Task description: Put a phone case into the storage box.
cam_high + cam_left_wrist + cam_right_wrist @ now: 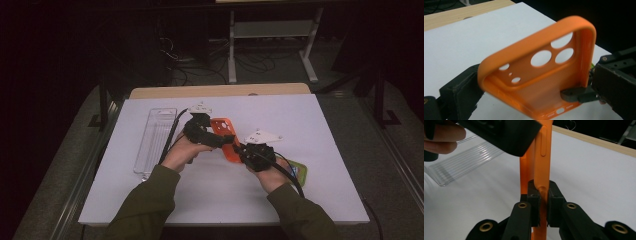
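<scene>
Two hand-held claws share one orange phone case [226, 137] above the middle of a white tabletop [310, 165]. The right claw [543, 195] is pinched tight on the case's thin side wall; the left claw [220, 142] holds it from the other side, one jaw pressed against the case's outer edge in the left gripper view, though how wide that claw stands cannot be told. The case stands tilted on edge, its camera holes open to the white sheet behind. A clear ribbed plastic tray [156, 140] lies flat on the left of the tabletop, and a green-edged phone [299, 172] lies near the right hand. A strip of bare wood [220, 91] shows along the far edge. Beyond it the room is dark, with cables [200, 65] on the floor and a white metal frame [270, 35].
</scene>
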